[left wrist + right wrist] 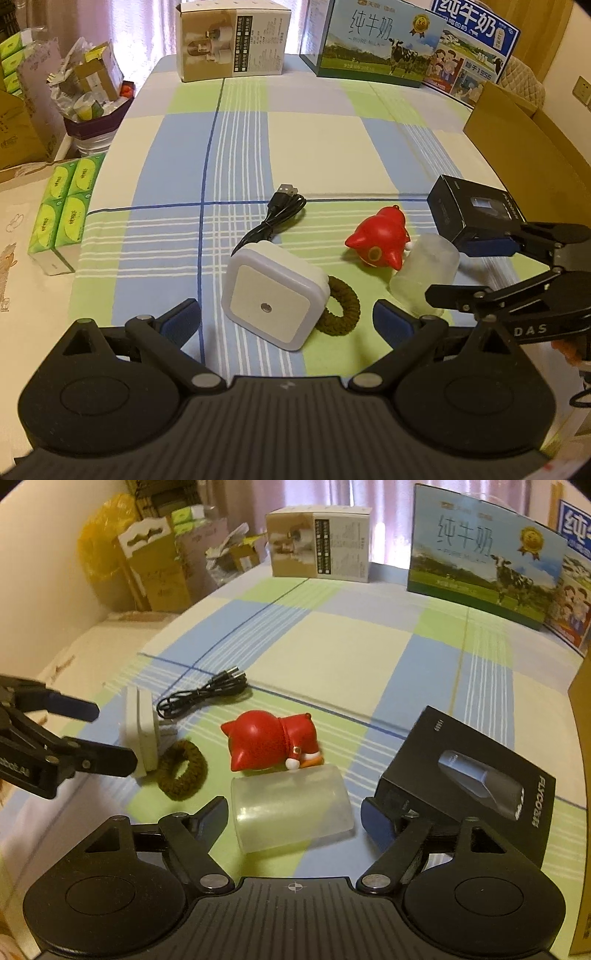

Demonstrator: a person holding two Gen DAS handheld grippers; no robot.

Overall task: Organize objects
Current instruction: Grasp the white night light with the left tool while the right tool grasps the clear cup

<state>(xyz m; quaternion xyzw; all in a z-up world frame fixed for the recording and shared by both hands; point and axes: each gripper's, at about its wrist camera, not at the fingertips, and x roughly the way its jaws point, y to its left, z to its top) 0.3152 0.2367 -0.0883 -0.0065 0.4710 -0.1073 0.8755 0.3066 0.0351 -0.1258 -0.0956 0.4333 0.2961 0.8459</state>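
while both tongs gape, left tongs [286, 319] flank the night light [273, 295] (untouched).

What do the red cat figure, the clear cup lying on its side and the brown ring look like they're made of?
Red cat figure: probably glossy hard plastic or vinyl, since light glints off its smooth head.
Clear cup: frosted translucent plastic, likely; the tablecloth shows through hazily.
Brown ring: looks like knitted or braided yarn, a fabric hair tie; matte with a ribbed, fuzzy surface.

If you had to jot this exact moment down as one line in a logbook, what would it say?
left claw: open, around white night light | right claw: open, around clear cup lying on its side | nothing lifted
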